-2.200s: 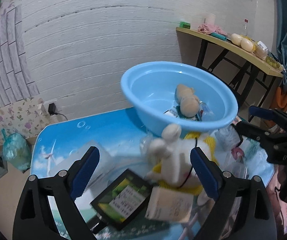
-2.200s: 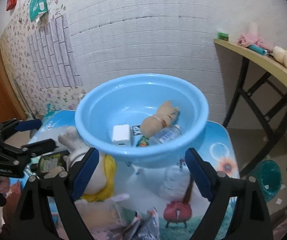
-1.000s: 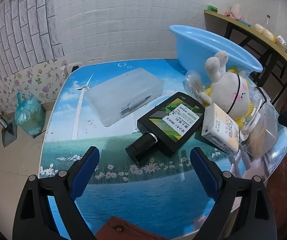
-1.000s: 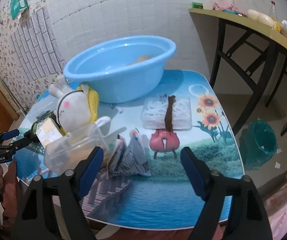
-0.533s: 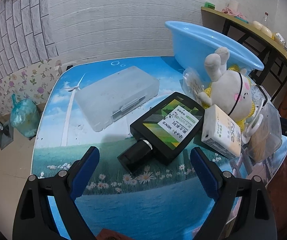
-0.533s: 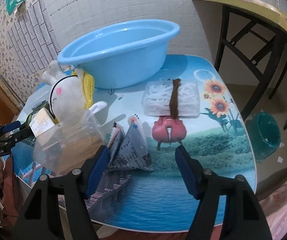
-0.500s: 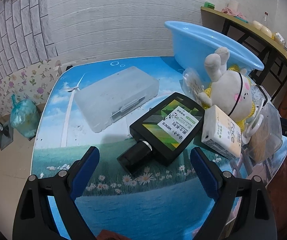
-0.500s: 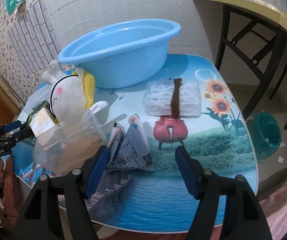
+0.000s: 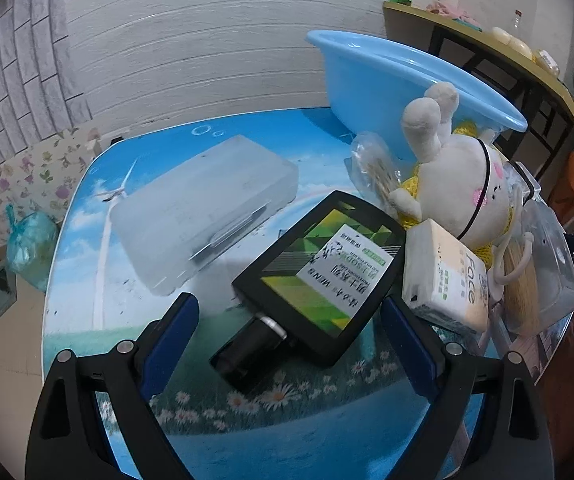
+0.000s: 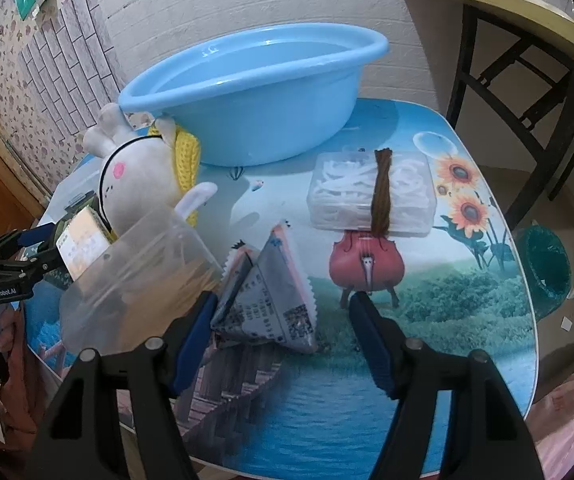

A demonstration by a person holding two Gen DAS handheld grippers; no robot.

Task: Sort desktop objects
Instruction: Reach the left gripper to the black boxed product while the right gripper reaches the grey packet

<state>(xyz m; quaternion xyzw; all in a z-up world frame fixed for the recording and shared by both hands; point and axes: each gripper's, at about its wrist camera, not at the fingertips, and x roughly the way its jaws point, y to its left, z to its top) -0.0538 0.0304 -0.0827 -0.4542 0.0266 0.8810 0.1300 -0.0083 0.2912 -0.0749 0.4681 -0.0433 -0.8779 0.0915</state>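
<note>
My left gripper [image 9: 287, 340] is open and hangs low over a flat black bottle with a green label [image 9: 319, 276]. The bottle's cap end lies between the fingers, untouched. My right gripper [image 10: 283, 332] has its jaws closing around a grey triangular packet [image 10: 267, 292]; the pads stand apart from it. Behind these lie a white plush rabbit [image 9: 467, 192] [image 10: 139, 184], a tissue pack [image 9: 443, 280], a clear box of sticks [image 10: 139, 272] and a clear box of white loops under a brown hair tie [image 10: 371, 196]. A blue basin [image 10: 255, 92] stands at the back.
A frosted plastic case [image 9: 203, 204] lies at the table's back left, and a small bag of sticks [image 9: 375, 168] leans by the basin. The table's front edge is just below both grippers. A green bin [image 10: 547, 268] and a side table stand to the right.
Both grippers came back from over the basin and sank toward the table's front. The right jaws have narrowed around the grey packet. The left has drawn closer to the black bottle.
</note>
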